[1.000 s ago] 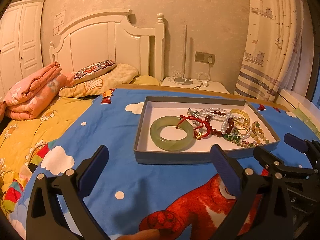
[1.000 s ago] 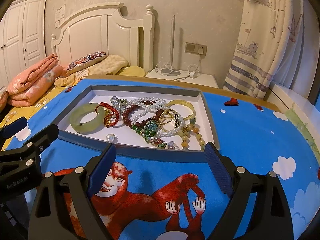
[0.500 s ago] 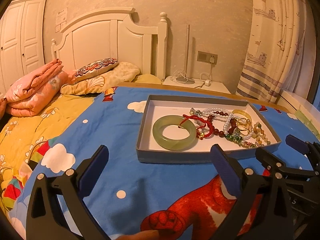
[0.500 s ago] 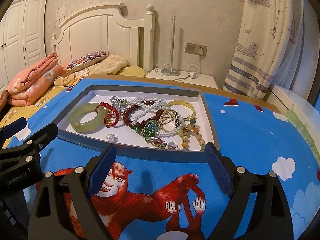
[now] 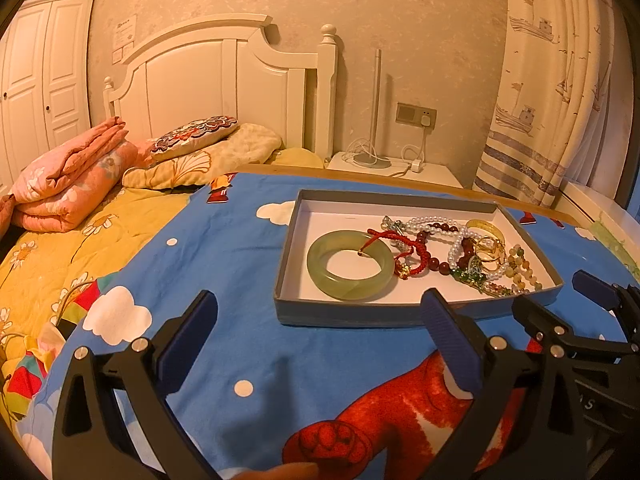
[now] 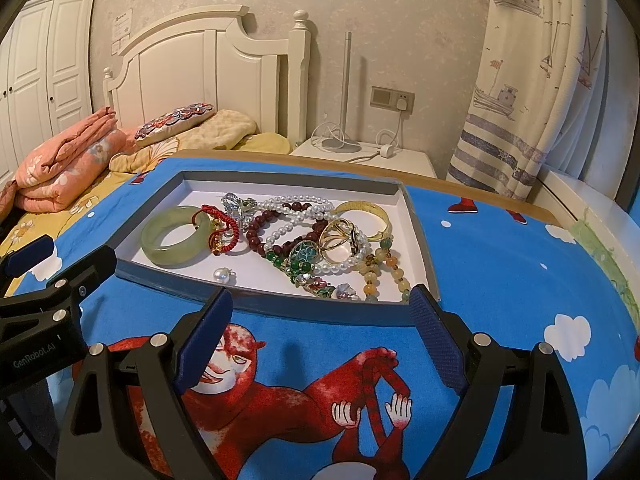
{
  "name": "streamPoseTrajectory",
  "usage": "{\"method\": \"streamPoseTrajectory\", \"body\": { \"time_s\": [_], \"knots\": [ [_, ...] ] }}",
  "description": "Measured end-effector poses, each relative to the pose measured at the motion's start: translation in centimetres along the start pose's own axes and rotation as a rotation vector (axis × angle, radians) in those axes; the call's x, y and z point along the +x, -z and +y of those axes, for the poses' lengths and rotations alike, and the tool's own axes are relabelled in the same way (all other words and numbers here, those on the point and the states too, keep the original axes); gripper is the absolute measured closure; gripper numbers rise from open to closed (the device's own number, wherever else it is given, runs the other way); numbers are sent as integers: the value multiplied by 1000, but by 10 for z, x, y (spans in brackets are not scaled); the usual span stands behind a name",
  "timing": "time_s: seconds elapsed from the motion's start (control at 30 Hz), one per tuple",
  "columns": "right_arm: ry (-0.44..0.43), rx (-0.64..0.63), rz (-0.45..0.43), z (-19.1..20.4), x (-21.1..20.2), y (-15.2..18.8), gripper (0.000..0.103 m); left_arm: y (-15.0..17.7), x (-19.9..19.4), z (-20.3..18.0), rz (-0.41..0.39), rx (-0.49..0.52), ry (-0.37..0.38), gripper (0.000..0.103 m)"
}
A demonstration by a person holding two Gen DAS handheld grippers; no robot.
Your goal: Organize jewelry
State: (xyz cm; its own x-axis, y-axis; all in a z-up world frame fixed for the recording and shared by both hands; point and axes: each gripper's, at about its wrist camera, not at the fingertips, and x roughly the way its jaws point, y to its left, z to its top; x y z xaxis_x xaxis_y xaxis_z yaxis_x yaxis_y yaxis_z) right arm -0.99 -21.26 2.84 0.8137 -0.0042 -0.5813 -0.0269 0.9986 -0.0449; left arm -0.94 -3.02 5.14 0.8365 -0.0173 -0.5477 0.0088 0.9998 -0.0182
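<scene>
A grey tray (image 5: 344,314) (image 6: 280,306) with a white floor lies on the blue cartoon cloth. In it are a green jade bangle (image 5: 350,265) (image 6: 176,236), a red cord bracelet (image 6: 224,232), pearl and dark red bead strands (image 6: 296,220), gold rings (image 6: 340,238), a gold bangle (image 6: 366,210), a green bead bracelet (image 6: 298,262), a yellow bead strand (image 6: 384,268) and a loose pearl (image 6: 222,275). My left gripper (image 5: 320,332) is open and empty, just in front of the tray's near wall. My right gripper (image 6: 320,320) is open and empty at the tray's near wall.
The blue cloth (image 6: 500,264) covers a table beside a bed with a folded pink quilt (image 5: 68,176) and pillows (image 5: 196,136). A white nightstand (image 6: 360,156) with a lamp pole stands behind. A curtain (image 6: 532,80) hangs at the right.
The left gripper has shifted slightly; the tray sits a little further right and nearer in its view. The right gripper has hardly moved. Both stay open.
</scene>
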Motion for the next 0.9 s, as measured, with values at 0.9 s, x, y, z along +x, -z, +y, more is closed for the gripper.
{"method": "streamPoseTrajectory", "body": {
  "time_s": [0.9],
  "knots": [
    [-8, 0, 0, 3, 1, -1, 17, 1, -4, -2, -16, 6, 7, 2]
  ]
}}
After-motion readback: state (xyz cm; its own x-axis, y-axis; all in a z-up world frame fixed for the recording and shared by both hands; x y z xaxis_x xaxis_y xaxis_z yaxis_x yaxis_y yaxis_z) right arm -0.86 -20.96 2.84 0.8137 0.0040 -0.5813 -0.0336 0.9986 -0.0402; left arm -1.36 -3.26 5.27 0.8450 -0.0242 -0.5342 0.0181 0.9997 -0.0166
